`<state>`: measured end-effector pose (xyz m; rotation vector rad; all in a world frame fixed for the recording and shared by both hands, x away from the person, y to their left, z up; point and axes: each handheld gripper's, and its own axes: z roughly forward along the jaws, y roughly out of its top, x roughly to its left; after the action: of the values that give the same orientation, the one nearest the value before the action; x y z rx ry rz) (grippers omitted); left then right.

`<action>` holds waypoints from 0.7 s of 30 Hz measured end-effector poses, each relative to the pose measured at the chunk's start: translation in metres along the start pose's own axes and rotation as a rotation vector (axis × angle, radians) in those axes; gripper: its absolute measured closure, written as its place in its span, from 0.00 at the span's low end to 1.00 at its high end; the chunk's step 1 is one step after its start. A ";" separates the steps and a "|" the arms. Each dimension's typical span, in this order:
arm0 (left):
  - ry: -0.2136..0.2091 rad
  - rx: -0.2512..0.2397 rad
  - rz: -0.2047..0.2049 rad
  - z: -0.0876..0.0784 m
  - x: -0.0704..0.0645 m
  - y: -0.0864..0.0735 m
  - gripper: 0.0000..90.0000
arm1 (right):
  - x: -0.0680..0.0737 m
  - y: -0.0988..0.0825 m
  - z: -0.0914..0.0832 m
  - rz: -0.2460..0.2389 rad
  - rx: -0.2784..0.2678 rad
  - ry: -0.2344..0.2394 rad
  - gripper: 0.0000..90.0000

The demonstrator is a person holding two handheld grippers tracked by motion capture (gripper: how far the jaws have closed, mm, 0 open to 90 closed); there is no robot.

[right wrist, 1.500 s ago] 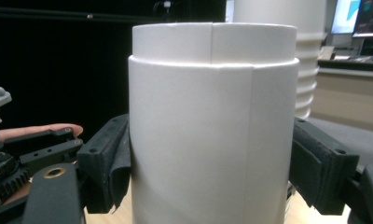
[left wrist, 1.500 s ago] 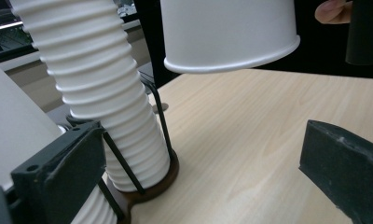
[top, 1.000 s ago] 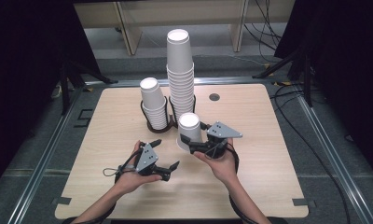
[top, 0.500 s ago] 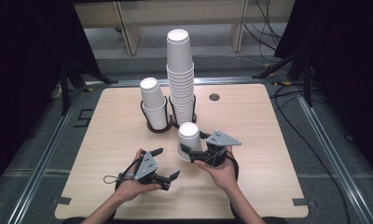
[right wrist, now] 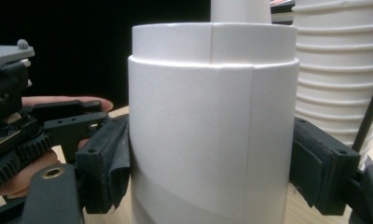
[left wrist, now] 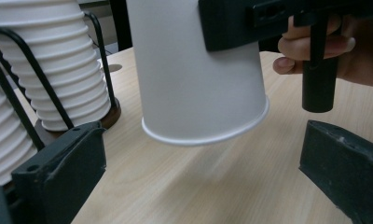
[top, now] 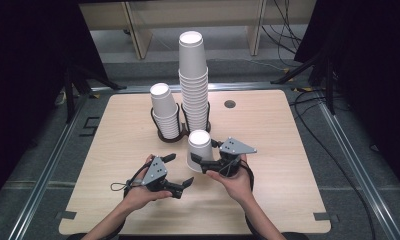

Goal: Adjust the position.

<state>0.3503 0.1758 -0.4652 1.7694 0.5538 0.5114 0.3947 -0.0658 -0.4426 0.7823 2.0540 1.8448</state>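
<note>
A white paper cup (top: 199, 149), upside down and slightly tilted, hangs just above the wooden table (top: 288, 165). My right gripper (top: 204, 164) is shut on it, one black pad on each side of the cup (right wrist: 212, 140). A step near the cup's top looks like one cup nested in another. My left gripper (top: 179, 170) is open just left of and below the cup. From that gripper (left wrist: 201, 163), the cup's rim (left wrist: 203, 135) floats over the table beyond its wide-apart jaws.
Behind the held cup, a tall stack of white cups (top: 193, 85) and a shorter stack (top: 165, 112) stand in black wire holders (top: 160, 136). A small round hole (top: 230, 104) sits in the table at the back right.
My right gripper has drawn the cup a little away from the stacks, toward the person. The left gripper has shifted slightly nearer too and stays open.
</note>
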 end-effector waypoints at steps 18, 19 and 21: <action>-0.002 0.001 -0.001 0.015 0.006 0.011 0.00 | 0.005 0.008 0.010 -0.027 0.002 0.034 0.25; -0.004 -0.006 -0.004 0.017 0.006 0.011 0.00 | 0.006 0.008 0.010 -0.030 0.009 0.035 0.25; -0.006 -0.003 -0.006 0.020 0.006 0.010 0.00 | 0.007 0.007 0.012 -0.017 0.010 0.045 0.25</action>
<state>0.3683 0.1623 -0.4598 1.7657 0.5540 0.5016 0.3970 -0.0513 -0.4368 0.7296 2.0919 1.8607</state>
